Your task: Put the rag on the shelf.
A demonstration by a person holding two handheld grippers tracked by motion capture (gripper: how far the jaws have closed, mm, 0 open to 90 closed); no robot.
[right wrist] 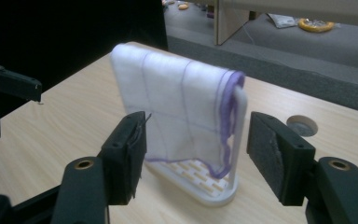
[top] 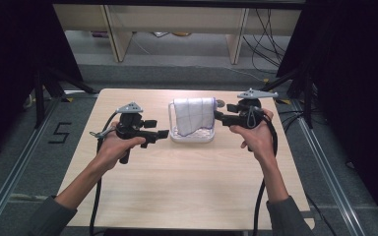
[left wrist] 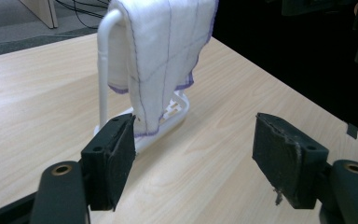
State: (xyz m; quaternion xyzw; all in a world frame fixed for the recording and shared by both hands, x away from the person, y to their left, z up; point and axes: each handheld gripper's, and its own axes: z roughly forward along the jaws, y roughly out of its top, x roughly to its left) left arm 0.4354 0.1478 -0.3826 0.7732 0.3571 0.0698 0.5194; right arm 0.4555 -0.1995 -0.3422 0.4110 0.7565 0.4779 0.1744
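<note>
A white cloth with purple lines [top: 193, 115] [left wrist: 161, 51] [right wrist: 177, 107] hangs over the rail of a small white rack [top: 192, 135] [left wrist: 103, 70] [right wrist: 214, 191] at the middle of the table. My left gripper [top: 163, 132] [left wrist: 193, 149] stands open just left of the rack, its jaws pointing at the rack's near end. My right gripper [top: 217, 115] [right wrist: 196, 151] is open at the rack's right side, its jaws apart on either side of the cloth's edge and touching nothing.
The wooden table [top: 187, 187] has a round cable hole [top: 220, 103] [right wrist: 302, 125] behind the rack. Black curtains flank both sides. Shelving legs and cables stand on the floor beyond the far edge.
</note>
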